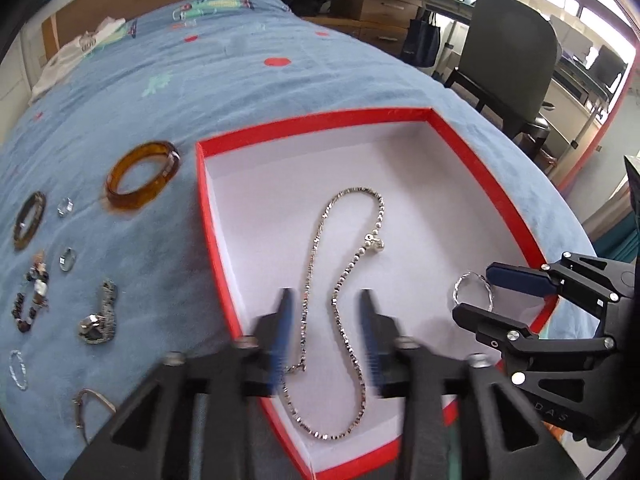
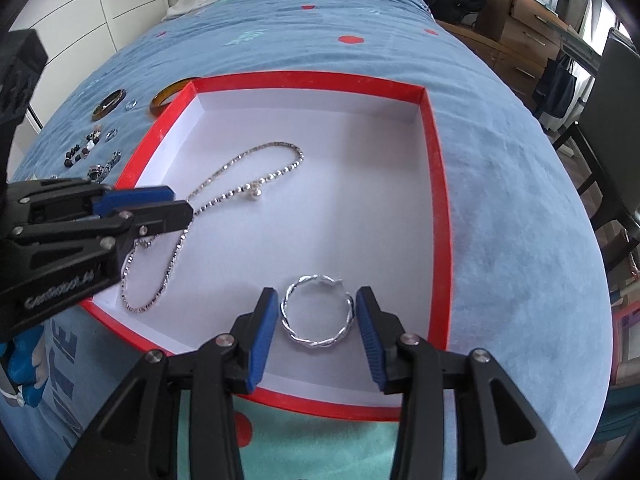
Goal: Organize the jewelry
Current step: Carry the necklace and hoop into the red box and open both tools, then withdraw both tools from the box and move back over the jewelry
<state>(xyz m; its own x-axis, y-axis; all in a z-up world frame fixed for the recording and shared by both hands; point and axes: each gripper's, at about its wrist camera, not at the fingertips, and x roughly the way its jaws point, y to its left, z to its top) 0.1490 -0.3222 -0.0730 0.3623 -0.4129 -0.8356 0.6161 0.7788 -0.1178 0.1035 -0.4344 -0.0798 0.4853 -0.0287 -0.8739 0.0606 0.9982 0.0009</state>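
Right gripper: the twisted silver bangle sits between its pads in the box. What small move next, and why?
Probably lift the right gripper straight up and clear. The twisted silver bangle lies flat on the floor of the red box, with a gap showing at each blue pad, so it looks released. The silver necklace is already inside; more pieces wait on the blue bedspread.
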